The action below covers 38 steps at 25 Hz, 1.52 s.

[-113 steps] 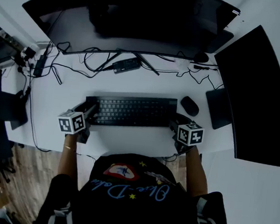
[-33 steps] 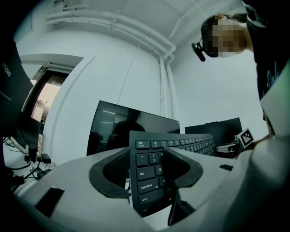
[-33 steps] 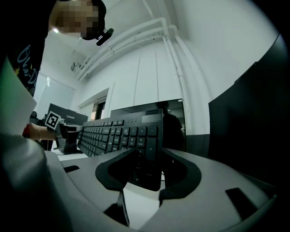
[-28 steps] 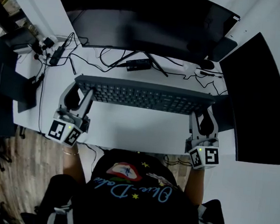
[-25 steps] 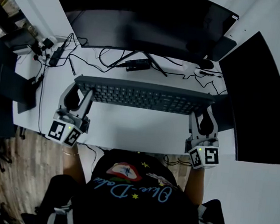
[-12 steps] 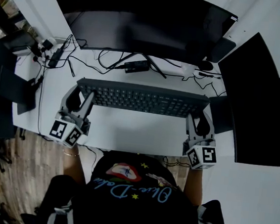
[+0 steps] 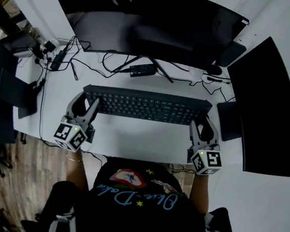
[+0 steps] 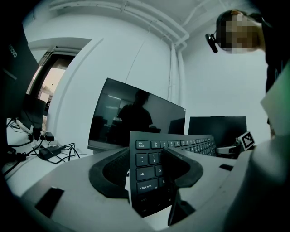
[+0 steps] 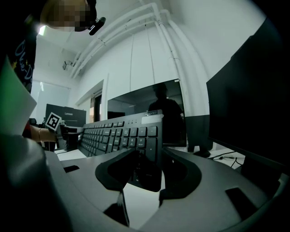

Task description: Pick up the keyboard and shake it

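Gripping the long, flat black keyboard [image 7: 148, 106] by its two short ends, the person is holding it crosswise in front of the wide, curved black monitor [image 7: 150, 21], apparently lifted off the white desk [image 7: 132, 137], so that it is hanging balanced and free to be shaken. The left gripper [image 7: 87, 103] is standing widely parted yet pressing its pads on the end with the esc and tab keys. The right gripper [image 7: 202, 124], spread about as wide, is clamping the opposite end, probably to share the load evenly.
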Tool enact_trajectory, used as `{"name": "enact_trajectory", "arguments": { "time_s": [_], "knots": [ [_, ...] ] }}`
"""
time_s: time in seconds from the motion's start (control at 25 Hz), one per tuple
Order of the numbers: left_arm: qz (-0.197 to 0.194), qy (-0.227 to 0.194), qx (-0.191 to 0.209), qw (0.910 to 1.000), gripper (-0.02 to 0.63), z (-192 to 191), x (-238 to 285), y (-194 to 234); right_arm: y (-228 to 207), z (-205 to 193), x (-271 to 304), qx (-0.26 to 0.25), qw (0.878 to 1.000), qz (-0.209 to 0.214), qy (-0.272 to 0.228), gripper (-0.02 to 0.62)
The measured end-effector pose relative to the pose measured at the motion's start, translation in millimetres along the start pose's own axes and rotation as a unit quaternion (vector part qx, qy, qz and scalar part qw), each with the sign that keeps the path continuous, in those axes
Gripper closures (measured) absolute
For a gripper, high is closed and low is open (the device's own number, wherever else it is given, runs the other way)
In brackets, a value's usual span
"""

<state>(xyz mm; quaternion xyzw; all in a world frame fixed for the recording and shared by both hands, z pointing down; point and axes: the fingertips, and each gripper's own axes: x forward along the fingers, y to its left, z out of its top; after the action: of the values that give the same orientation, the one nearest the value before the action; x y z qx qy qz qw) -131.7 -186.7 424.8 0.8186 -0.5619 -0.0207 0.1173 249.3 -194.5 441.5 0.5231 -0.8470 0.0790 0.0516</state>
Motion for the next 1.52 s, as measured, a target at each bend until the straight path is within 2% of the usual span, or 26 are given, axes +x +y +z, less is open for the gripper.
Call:
{"name": "enact_trajectory", "arguments": {
  "time_s": [0.56, 1.52],
  "knots": [
    [0.008, 0.071, -0.025, 0.9971, 0.394, -49, 10, 14, -3, -47, 11, 0.041, 0.997, -0.003, 0.066, 0.426],
    [0.021, 0.168, -0.066, 0.9833, 0.394, -117, 17, 32, -4, -111, 18, 0.089, 0.983, -0.011, 0.157, 0.426]
  ]
}}
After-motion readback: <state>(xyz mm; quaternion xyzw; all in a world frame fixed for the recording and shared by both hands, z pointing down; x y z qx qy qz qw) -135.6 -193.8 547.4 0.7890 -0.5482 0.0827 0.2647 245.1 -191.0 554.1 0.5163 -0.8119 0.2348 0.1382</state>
